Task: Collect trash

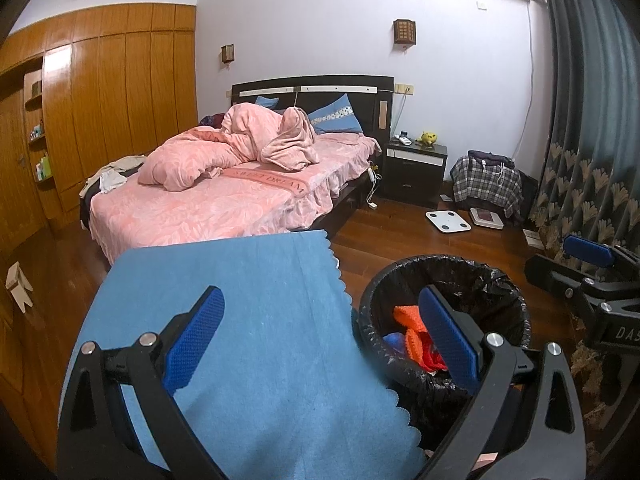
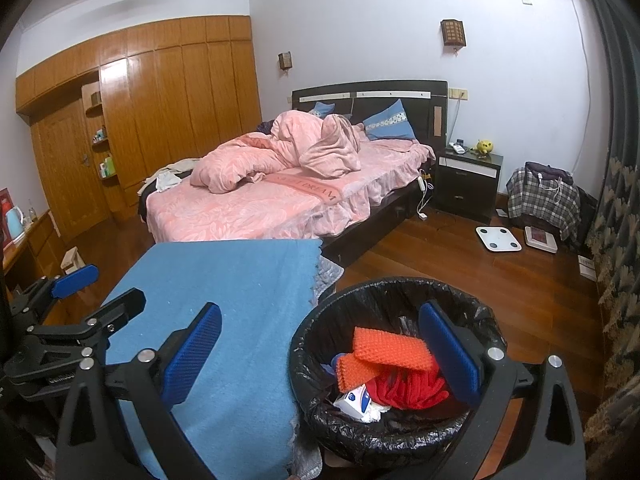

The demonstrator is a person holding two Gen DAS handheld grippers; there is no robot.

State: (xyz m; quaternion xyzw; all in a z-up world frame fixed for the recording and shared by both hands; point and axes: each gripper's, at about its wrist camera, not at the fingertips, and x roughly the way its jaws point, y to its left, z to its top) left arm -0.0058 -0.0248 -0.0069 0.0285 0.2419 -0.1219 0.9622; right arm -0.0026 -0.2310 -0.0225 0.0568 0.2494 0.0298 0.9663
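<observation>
The trash bin [image 2: 394, 364], lined with a black bag, stands on the wooden floor [image 2: 460, 264] just beside the tabletop [image 2: 240, 300], which is covered by a blue cloth. Inside the bin lie orange textured pieces [image 2: 390, 350], a red cloth [image 2: 408, 390] and a white-and-blue packet [image 2: 354, 400]. The right tongs [image 2: 320, 354] are held above the bin's left rim, fingers apart, gripping nothing. The left tongs [image 1: 320, 338] are over the cloth's right edge, fingers likewise apart and empty. Beyond stands a bed [image 2: 280, 200] with pink bedding, a dark nightstand [image 2: 466, 184] and a white scale [image 2: 498, 239] on the floor.
</observation>
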